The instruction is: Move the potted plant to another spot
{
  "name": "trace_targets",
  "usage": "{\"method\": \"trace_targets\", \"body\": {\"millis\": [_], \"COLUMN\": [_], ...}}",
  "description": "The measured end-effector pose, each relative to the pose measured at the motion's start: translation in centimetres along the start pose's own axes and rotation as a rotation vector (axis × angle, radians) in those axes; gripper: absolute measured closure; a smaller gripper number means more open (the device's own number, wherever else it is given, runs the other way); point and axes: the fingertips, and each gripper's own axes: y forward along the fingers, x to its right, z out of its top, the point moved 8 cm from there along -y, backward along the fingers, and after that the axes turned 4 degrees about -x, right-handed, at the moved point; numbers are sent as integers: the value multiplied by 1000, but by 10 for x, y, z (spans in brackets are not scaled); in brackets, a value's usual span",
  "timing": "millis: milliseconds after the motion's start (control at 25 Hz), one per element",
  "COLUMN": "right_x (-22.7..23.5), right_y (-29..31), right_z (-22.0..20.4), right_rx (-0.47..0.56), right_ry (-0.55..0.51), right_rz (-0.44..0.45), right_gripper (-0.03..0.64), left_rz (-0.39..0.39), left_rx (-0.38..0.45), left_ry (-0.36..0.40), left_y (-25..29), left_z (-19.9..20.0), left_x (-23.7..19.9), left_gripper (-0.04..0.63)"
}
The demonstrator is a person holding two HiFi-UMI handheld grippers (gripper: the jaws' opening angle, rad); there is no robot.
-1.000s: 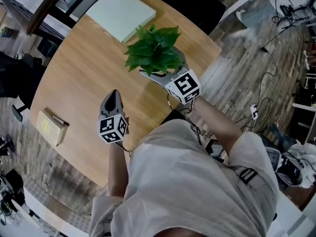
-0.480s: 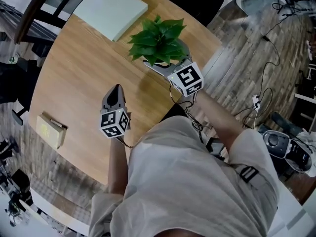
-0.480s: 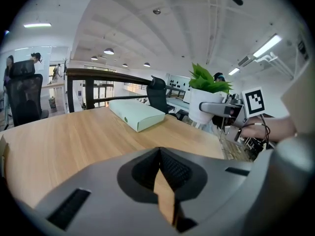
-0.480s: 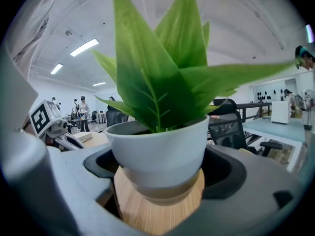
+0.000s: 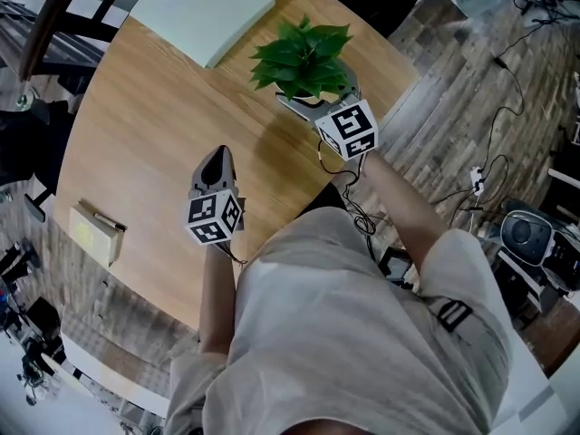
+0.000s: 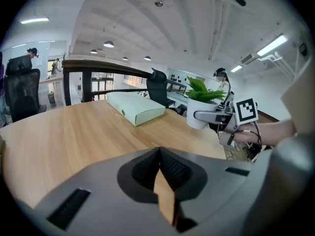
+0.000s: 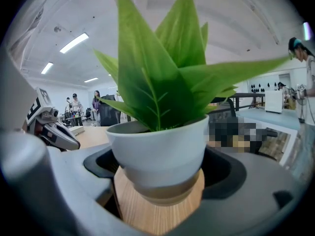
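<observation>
The potted plant point(image 5: 304, 57) has broad green leaves and a white pot point(image 7: 157, 151). It is near the round wooden table's point(image 5: 145, 125) far right edge. My right gripper point(image 5: 314, 102) is shut on the pot, one jaw on each side, with table wood showing under the pot's base. In the left gripper view the plant point(image 6: 202, 90) and the right gripper point(image 6: 212, 116) holding it are at the right. My left gripper point(image 5: 216, 157) hovers over the table's near middle, shut and holding nothing; only a thin sliver of wood shows between its jaws point(image 6: 160, 168).
A flat pale green box point(image 5: 204, 7) lies at the table's far side, left of the plant. A small tan notepad with a pen point(image 5: 95, 234) sits near the left edge. Cables point(image 5: 476, 184) trail on the floor to the right. People stand in the background.
The right gripper has carried the plant to the right, away from the green box and toward the table's right edge. The left gripper has stayed roughly where it was.
</observation>
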Motion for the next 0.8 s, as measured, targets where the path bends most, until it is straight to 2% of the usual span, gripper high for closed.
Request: {"method": "trace_targets", "body": {"millis": [800], "right_x": [17], "right_y": [17], "right_z": [-57], "right_rx": [-125], "right_ry": [71], "right_rz": [-26], "right_gripper": [109], "left_rz": [-28], "left_rx": [-80], "left_ry": [-4], "left_y": [31], "left_z": [-13], "left_x": [5], "left_gripper": [583]}}
